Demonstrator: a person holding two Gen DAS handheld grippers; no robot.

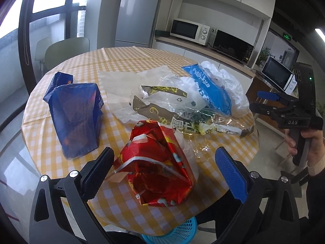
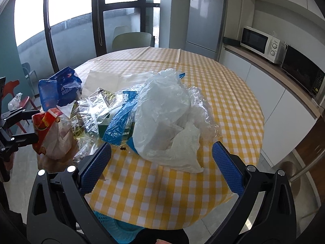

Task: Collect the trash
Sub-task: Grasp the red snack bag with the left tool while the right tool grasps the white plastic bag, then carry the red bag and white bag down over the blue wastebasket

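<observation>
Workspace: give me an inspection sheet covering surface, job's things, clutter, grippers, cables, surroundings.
Surface: round table under a yellow-checked cloth, far half bare.
Job's things: red wrapper at the near edge; dark blue bag standing to its left; clear printed wrapper; blue packet; white plastic bag; flat white paper; turquoise basket below the table edge.
Clutter: dark crumbs on the cloth.
Grippers: left gripper open, straddling the red wrapper; right gripper open, before the white plastic bag.
Cables: nothing seen.
Surroundings: fridge, microwave, chair, windows.
</observation>
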